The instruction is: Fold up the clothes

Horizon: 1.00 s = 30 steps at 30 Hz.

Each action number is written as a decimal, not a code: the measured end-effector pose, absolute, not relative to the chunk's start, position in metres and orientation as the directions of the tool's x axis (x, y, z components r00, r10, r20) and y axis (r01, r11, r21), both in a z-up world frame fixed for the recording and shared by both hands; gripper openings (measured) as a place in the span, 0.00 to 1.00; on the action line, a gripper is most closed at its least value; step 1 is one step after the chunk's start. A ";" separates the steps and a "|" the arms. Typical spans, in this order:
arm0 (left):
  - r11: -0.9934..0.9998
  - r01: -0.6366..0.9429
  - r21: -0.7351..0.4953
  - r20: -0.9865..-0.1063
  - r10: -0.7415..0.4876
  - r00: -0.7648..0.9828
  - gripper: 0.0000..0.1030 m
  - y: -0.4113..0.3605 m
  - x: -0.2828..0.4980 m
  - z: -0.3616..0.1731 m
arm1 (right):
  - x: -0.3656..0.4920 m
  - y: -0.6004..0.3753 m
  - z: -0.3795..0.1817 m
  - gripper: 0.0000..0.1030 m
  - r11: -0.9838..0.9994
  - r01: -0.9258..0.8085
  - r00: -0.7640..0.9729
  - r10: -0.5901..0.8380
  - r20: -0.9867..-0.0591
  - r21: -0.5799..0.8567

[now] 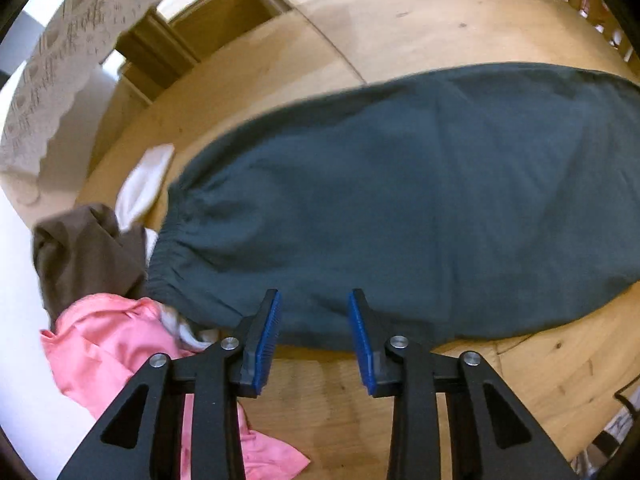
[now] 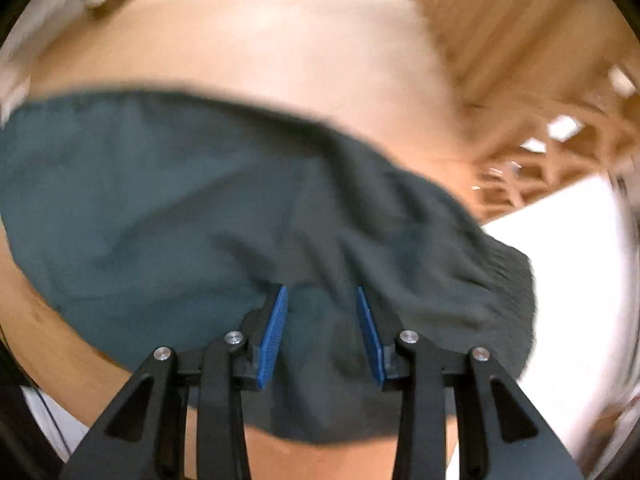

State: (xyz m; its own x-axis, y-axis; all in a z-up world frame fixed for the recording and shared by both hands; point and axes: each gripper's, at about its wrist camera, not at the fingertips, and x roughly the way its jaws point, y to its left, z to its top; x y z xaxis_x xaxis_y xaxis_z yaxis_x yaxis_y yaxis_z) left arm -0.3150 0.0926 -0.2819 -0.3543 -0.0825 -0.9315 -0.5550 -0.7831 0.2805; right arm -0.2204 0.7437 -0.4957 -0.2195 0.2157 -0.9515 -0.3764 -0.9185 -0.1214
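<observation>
The dark teal garment (image 1: 400, 208) lies spread along the wooden bench (image 1: 320, 400), long axis running left to right, with a gathered elastic edge (image 1: 176, 236) at its left end. In the right wrist view the same garment (image 2: 160, 208) ends in a second gathered band (image 2: 508, 292) that reaches the bench's right edge. It appears to lie as a long doubled panel, though the layers cannot be counted.

The left gripper (image 1: 314, 336) hangs at the near hem, fingers spread wide with nothing between them. The right gripper (image 2: 322, 332) sits over the cloth near the right-hand band, fingers likewise wide and empty; this view is motion-blurred.

Judgement: the scene fits a lengthwise fold just laid down and released, or a flat panel awaiting a grasp for a crosswise fold. Any grasp requires both fingers to take all layers at the hem together.

Beside the left end lie a brown garment (image 1: 84, 252), a pink garment (image 1: 108, 344) and a white garment (image 1: 144, 184).
</observation>
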 end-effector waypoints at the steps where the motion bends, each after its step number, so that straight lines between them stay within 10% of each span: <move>1: -0.772 -0.573 0.275 -0.929 -0.059 -0.366 0.31 0.101 -0.307 -0.277 | -0.211 0.750 -0.486 0.44 -0.900 -0.422 -0.240 0.223 -0.945 -0.106; 8: -0.627 -0.761 0.165 -0.924 0.172 -0.342 0.32 0.221 -0.260 -0.262 | -0.093 0.805 -0.464 0.52 -0.630 -0.774 -0.257 0.222 -0.940 0.063; 30: -0.380 -0.924 0.035 -0.951 0.272 -0.148 0.32 0.360 -0.171 -0.302 | -0.063 0.800 -0.501 0.52 -0.454 -0.835 -0.372 0.048 -0.927 0.312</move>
